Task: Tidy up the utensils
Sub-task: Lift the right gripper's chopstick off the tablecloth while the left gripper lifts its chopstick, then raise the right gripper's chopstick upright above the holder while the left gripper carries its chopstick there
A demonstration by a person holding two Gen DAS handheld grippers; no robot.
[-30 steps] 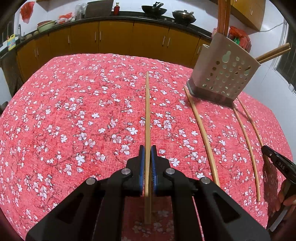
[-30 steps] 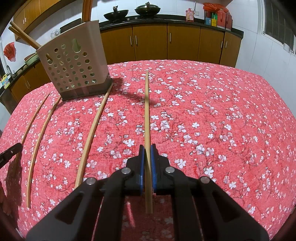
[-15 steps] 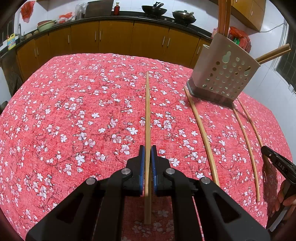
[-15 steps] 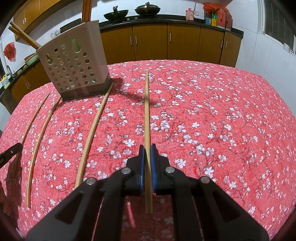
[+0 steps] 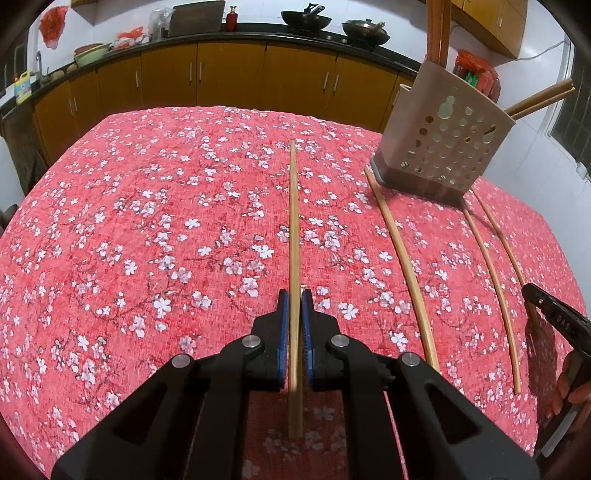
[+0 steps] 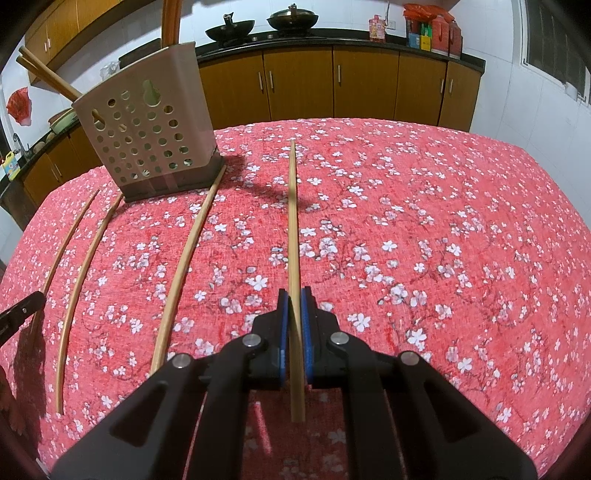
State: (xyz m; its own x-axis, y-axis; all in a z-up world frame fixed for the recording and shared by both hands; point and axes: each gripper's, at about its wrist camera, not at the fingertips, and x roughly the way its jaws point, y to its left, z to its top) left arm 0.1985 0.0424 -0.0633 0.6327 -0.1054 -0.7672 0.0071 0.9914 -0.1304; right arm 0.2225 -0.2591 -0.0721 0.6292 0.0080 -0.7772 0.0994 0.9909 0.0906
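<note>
My left gripper (image 5: 294, 295) is shut on a long wooden chopstick (image 5: 293, 229) that points away along the fingers over the red floral tablecloth (image 5: 147, 229). My right gripper (image 6: 294, 294) is shut on another chopstick (image 6: 292, 221) the same way. A beige perforated utensil holder (image 5: 443, 147) stands at the far right in the left wrist view and at the far left in the right wrist view (image 6: 147, 136), with several chopsticks standing in it. Three loose chopsticks (image 5: 402, 258) lie on the cloth before the holder, also in the right wrist view (image 6: 184, 258).
Brown kitchen cabinets (image 5: 229, 85) with a dark counter, woks (image 5: 306, 16) and bottles run behind the table. The other gripper's tip shows at the right edge (image 5: 554, 317) in the left view and at the left edge (image 6: 18, 314) in the right view.
</note>
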